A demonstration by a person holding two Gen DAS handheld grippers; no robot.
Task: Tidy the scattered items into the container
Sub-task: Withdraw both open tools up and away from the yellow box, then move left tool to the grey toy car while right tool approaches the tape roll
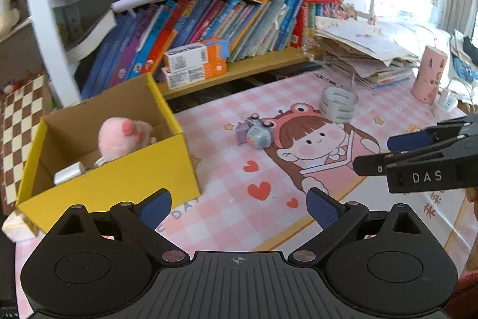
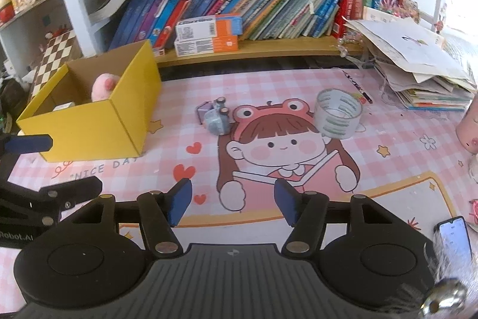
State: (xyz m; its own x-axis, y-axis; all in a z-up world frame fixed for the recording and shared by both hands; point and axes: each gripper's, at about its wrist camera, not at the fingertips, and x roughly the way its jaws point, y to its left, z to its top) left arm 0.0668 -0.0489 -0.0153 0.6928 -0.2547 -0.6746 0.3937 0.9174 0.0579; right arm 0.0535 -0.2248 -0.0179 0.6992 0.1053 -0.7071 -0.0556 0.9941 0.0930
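The left gripper (image 1: 239, 208) is held low over the pink checked desk mat (image 1: 227, 169), fingers spread wide and empty. The right gripper (image 2: 233, 204) is likewise spread, holding nothing. Ahead of its fingers a small grey-purple toy car (image 2: 215, 118) and a clear tape roll (image 2: 337, 117) are seen; the open yellow cardboard box (image 2: 89, 124) stands ahead-left, a pink plush toy (image 2: 103, 90) inside.

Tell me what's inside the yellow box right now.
The box holds a pink plush and a small white item beside it. The near wall hides the rest of the floor.
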